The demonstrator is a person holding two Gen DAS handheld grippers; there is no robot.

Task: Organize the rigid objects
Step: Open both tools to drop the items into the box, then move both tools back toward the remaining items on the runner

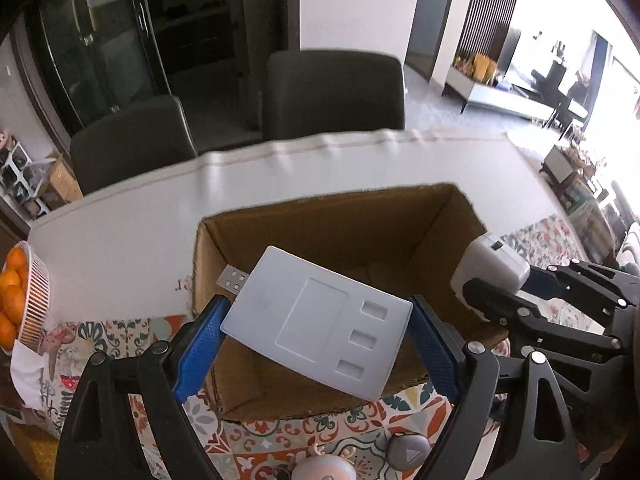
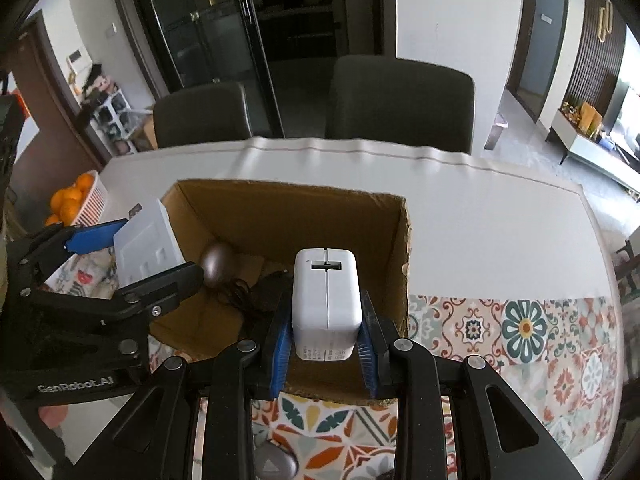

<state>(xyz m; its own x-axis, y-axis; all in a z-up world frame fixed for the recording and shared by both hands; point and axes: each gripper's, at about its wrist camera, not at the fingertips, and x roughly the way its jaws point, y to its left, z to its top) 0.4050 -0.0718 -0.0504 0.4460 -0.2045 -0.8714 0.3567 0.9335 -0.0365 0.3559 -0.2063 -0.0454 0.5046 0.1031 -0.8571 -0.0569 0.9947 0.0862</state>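
Nearest the left wrist camera, the left gripper (image 1: 318,320) has its blue fingers (image 1: 200,344) spread wide and clamped on the two opposite edges of a flat white USB hub (image 1: 316,320), which hangs tilted above the open cardboard box (image 1: 340,216). Its metal USB plug (image 1: 232,280) juts out toward the box's left wall. The hub looks stiff, light and smooth-skinned; held only by thin edges it could pivot or slip, so the grip is best kept across the middle of its long sides, clear of the plug, which I would not load.

In the right wrist view, the right gripper (image 2: 326,344) has its fingers (image 2: 280,344) drawn close together and pressed on the lower sides of a white power adapter (image 2: 326,296), standing upright over the near edge of the same box. This block looks dense for its bulk, hard and glossy; the flat side faces give the pads good purchase, and a hold low on the body, as here, leaves it top-heavy, so a gentle lowering seems wise.

Inside the box lie a dark brown egg-shaped object (image 2: 218,264) and a tangle of black cable (image 2: 244,296) with a dark block beside it. Both held pieces are rigid, so they should tolerate being set down among these.

The box sits on a patterned mat (image 2: 520,328) on the white bench (image 2: 480,216); a basket of oranges (image 2: 70,200) stands to the left, two dark chairs (image 2: 400,100) beyond.
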